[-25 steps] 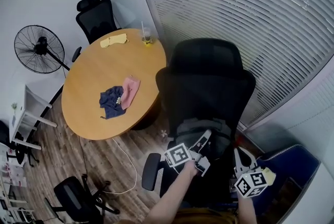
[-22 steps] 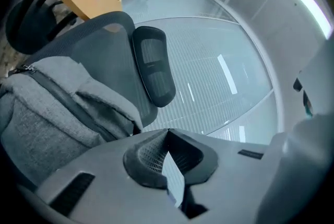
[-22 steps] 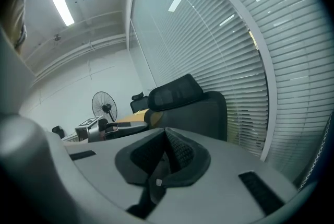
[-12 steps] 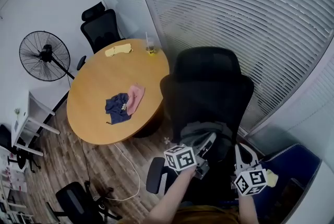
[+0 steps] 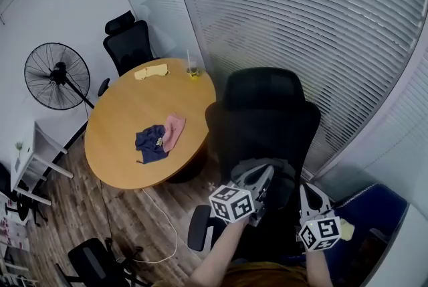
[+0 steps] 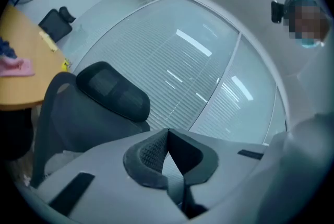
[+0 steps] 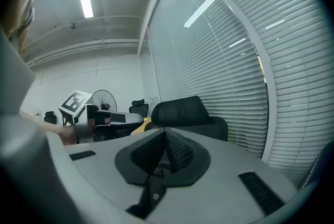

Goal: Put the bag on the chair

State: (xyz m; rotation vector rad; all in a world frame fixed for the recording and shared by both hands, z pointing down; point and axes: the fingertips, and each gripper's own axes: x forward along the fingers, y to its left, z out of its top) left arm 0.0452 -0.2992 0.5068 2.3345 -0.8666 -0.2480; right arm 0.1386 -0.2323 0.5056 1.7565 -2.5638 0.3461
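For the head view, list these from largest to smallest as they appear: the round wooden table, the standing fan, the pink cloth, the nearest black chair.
1 and 2, unranked: the round wooden table and the nearest black chair look alike, and the chair sits closer to the camera.
3. the standing fan
4. the pink cloth

Black chair (image 5: 267, 122); grey bag (image 5: 279, 167); orange table (image 5: 127, 112); pink cloth (image 5: 174, 130); blue cloth (image 5: 150, 143).

Grey bag (image 5: 279, 166) sits slumped on seat of black high-back office chair (image 5: 267, 118), near right.
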